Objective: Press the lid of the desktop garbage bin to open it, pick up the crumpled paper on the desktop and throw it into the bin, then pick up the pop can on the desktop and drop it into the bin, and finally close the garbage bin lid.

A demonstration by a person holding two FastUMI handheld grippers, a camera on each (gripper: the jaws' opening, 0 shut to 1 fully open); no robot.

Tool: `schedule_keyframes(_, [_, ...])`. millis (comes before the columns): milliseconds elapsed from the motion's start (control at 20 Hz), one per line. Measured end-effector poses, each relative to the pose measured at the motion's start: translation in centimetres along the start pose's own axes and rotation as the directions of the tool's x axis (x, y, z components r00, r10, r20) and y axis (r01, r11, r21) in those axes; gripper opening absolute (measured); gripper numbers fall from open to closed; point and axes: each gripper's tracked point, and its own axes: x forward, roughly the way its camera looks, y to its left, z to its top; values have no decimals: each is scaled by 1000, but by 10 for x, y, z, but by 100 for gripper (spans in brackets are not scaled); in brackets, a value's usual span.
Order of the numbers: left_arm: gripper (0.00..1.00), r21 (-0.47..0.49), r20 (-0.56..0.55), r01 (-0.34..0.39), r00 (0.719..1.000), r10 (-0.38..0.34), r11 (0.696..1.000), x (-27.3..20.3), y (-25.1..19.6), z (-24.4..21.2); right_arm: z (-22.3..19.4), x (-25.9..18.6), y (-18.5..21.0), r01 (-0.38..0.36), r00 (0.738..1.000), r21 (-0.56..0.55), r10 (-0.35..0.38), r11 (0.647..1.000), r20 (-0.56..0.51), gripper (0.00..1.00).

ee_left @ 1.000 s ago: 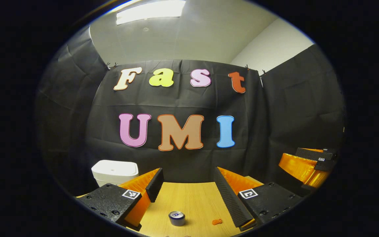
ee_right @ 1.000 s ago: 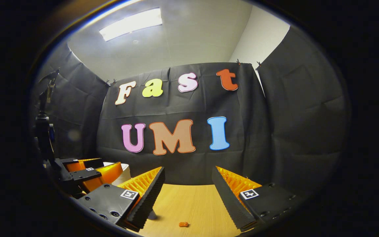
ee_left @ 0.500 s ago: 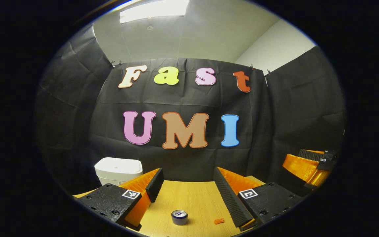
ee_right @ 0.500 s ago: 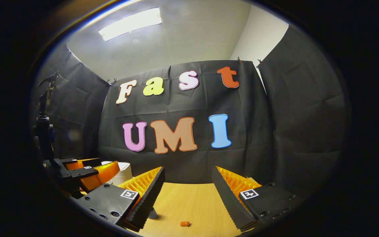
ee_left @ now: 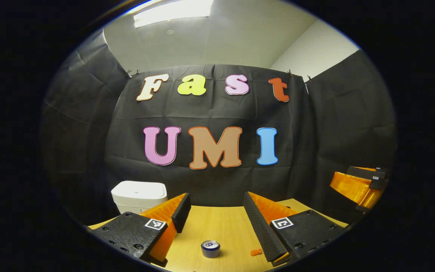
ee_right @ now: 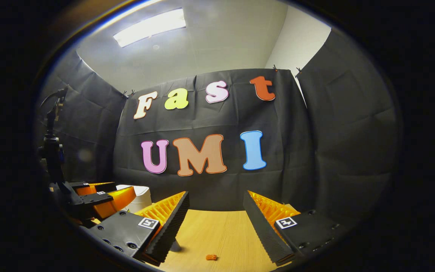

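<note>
Left gripper view: unreadable can [ee_left: 210, 248] top.

lab booth: black cloth walls [ee_left: 346, 124]

Left gripper [ee_left: 217, 211] fingers apart, pop can [ee_left: 210, 248] upright between, bin [ee_left: 139, 195] lid down

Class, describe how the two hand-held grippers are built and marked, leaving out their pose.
The left gripper and right gripper match: two wedge-shaped jaws with ribbed outer sides and grooved inner faces, each on a flat block with screw holes and a square black-and-white marker. In the right gripper view, a dark upright post with a cable rises behind the left gripper.
</note>
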Motion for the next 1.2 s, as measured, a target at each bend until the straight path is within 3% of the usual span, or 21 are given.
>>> schedule_keyframes(100, [80,2,-5,1,1000,-1,1000,0,-1,-1,0,0,0,-2,1000,-1,2,1000,-1,96])
schedule_keyframes(300, [40,6,-6,-9,1000,9,1000,-1,0,-1,1,1,-1,-13,1000,-4,13,1000,2,96])
schedule_keyframes(550, [30,17,-20,-19,1000,19,1000,-4,0,-2,2,-4,-4,-27,1000,-6,27,1000,7,96])
schedule_keyframes(800, [0,8,-43,-46,998,46,999,-7,0,-7,3,-10,-11,-42,999,-10,42,999,14,96])
schedule_keyframes(1000, [0,-40,-75,-60,996,57,997,-3,5,-5,4,-14,-20,-79,997,-14,79,997,22,96])
schedule_keyframes(1200, [0,6,-60,-124,991,124,992,4,34,16,1,-17,-32,-114,993,0,114,993,24,96])
